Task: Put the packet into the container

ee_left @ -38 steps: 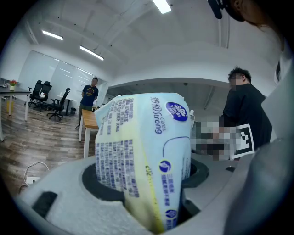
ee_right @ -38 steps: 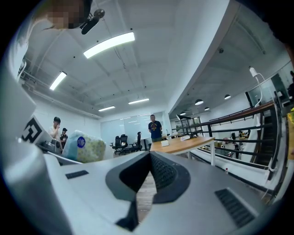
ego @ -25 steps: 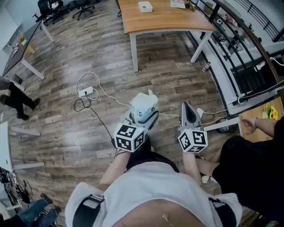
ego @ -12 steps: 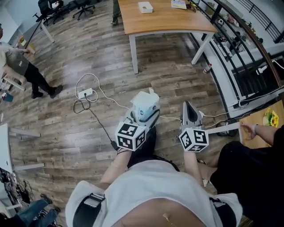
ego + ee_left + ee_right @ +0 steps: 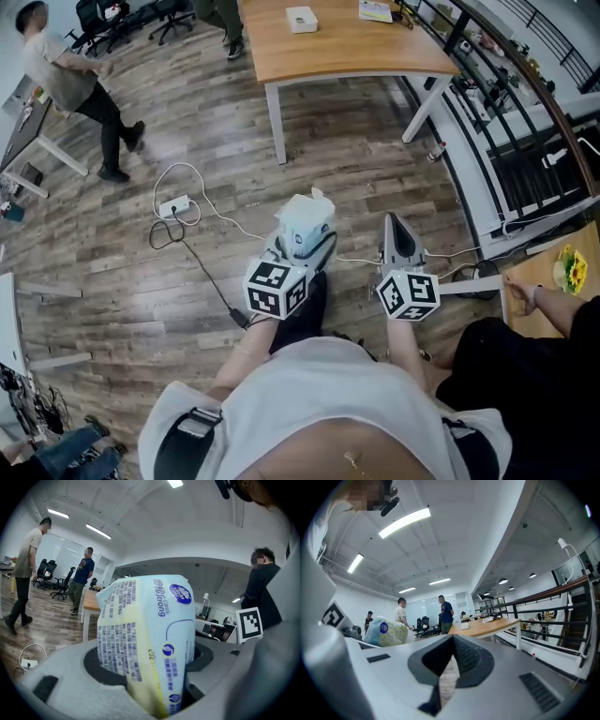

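A pale blue and yellow tissue packet (image 5: 302, 221) stands upright between the jaws of my left gripper (image 5: 298, 246), which is shut on its lower part. In the left gripper view the packet (image 5: 150, 634) fills the middle, and the jaws press on both its sides. My right gripper (image 5: 397, 232) is held beside it at the right, its jaws drawn together to a point with nothing in them. From the right gripper view the packet (image 5: 386, 631) shows at the left. Both grippers hover above the wooden floor in front of the person's body. No container shows in any view.
A wooden table (image 5: 375, 52) with white legs stands ahead, with a small white box (image 5: 301, 18) on it. A power strip with cables (image 5: 174, 206) lies on the floor at the left. One person (image 5: 80, 84) walks at the far left, and a seated person's hand (image 5: 525, 295) is at the right. A railing (image 5: 525, 103) runs along the right.
Both grippers stay almost where they were, the packet still held. The person at the left has walked up along the floor toward the far left corner.
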Demonstrator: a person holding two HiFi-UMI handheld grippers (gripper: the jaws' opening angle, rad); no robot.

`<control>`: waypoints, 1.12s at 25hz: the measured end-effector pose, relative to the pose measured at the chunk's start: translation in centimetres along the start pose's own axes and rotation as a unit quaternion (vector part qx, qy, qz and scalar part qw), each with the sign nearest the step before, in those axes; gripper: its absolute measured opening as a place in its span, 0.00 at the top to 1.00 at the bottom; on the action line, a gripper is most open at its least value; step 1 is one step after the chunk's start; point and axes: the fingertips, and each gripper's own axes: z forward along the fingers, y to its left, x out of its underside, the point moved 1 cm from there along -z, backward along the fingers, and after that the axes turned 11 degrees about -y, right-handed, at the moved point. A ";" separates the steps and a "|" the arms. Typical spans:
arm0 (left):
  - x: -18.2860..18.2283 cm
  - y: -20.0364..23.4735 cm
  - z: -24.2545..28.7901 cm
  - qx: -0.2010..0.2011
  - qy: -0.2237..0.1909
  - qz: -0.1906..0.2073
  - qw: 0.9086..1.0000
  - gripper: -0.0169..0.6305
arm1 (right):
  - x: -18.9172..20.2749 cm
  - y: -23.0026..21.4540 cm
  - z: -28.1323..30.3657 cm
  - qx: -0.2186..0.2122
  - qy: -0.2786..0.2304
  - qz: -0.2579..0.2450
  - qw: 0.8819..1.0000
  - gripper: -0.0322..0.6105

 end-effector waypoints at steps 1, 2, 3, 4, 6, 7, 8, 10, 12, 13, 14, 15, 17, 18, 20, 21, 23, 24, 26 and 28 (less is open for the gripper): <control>-0.1 0.1 0.7 0.002 0.000 0.001 1.000 0.47 | 0.0 -0.4 0.6 0.000 0.000 0.000 1.000 0.93; -0.3 0.3 1.4 0.003 0.000 0.002 1.000 0.47 | -0.1 -0.8 1.2 0.000 0.000 0.000 1.000 0.93; -0.5 0.4 2.1 0.004 -0.001 0.002 1.000 0.47 | -0.1 -1.1 1.8 0.001 0.000 0.001 1.000 0.93; -0.7 0.6 2.7 0.004 -0.001 0.003 1.000 0.47 | -0.2 -1.4 2.4 0.000 0.000 0.002 1.000 0.93; -1.3 1.1 3.9 0.005 -0.002 0.001 1.000 0.47 | -0.4 -1.9 3.7 -0.001 0.001 0.001 1.000 0.93; -1.5 1.2 4.5 0.005 -0.002 0.001 1.000 0.47 | -0.6 -2.1 4.3 -0.001 0.000 0.001 1.000 0.93; -1.7 1.4 5.1 0.005 -0.003 0.001 1.000 0.47 | -0.7 -2.4 4.9 -0.002 0.000 0.000 1.000 0.93; -2.1 1.8 6.3 0.005 -0.004 0.002 1.000 0.47 | -0.8 -3.0 6.1 -0.004 -0.001 0.000 1.000 0.93; -2.4 2.3 7.5 0.004 -0.003 0.004 1.000 0.47 | -0.8 -3.6 7.3 -0.006 0.000 0.000 1.000 0.93; -2.5 2.6 8.0 0.004 -0.002 0.004 1.000 0.47 | -0.7 -3.8 7.9 -0.006 0.000 0.001 1.000 0.93; -2.6 2.8 8.5 0.003 -0.001 0.003 1.000 0.47 | -0.7 -4.0 8.4 -0.007 0.001 0.001 1.000 0.93; -2.7 3.0 8.9 0.003 0.000 0.003 1.000 0.47 | -0.6 -4.2 8.9 -0.008 0.001 0.002 1.000 0.93; -2.9 3.4 9.8 0.003 0.002 0.002 1.000 0.47 | -0.4 -4.6 9.9 -0.008 0.003 0.003 1.000 0.93; -3.0 3.7 10.2 0.003 0.002 0.002 1.000 0.47 | -0.3 -4.7 10.4 -0.009 0.004 0.004 1.000 0.93; -3.2 4.3 11.1 0.003 0.003 0.002 1.000 0.47 | -0.2 -5.0 11.5 -0.010 0.005 0.004 1.000 0.93; -3.3 4.6 11.6 0.003 0.004 0.003 1.000 0.47 | -0.1 -5.1 12.0 -0.011 0.006 0.005 1.000 0.93; -3.6 5.1 12.4 0.002 0.004 0.002 1.000 0.47 | 0.1 -5.5 13.0 -0.011 0.008 0.006 1.000 0.93; -3.8 5.4 12.8 0.002 0.003 0.002 1.000 0.47 | 0.1 -5.6 13.5 -0.011 0.008 0.007 1.000 0.93; -4.1 5.9 13.5 0.000 0.001 0.002 1.000 0.47 | 0.1 -5.8 14.4 -0.013 0.008 0.006 1.000 0.93; -4.4 6.3 14.2 -0.001 0.000 0.001 1.000 0.47 | 0.1 -6.0 15.4 -0.015 0.007 0.005 1.000 0.93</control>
